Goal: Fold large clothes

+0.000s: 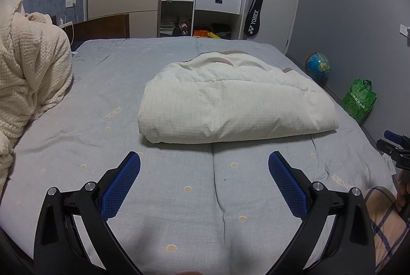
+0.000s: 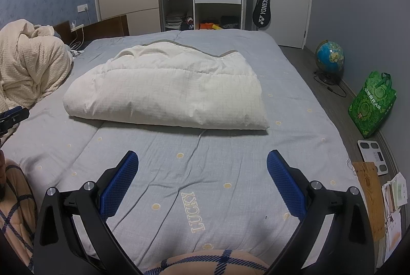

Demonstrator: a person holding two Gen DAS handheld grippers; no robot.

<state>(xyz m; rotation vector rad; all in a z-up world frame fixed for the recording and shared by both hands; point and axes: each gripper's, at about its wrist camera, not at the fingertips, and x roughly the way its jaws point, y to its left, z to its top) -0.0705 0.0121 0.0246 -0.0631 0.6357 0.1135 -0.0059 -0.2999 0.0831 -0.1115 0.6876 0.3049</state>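
You are holding both grippers low over the near part of the bed [image 2: 294,65], and neither is touching anything. The left gripper [image 1: 204,163] is showing its jaws spread wide with nothing between them; the right gripper [image 2: 202,162] is doing the same.

The white quilt [image 2: 166,90] is lying ahead of you in the middle of the bed, already bundled into a thick, roughly folded pad, well apart from both sets of jaws. Its long axis is running left to right across the bed, so its near folded edge is facing you broadside. From the left wrist view it is sitting ahead and slightly to the right; from the right wrist view, ahead and slightly to the left. So it is lying between your two hands, and neither looks clearly nearer. Reaching forward would likely bring each gripper to its own end of that near edge.
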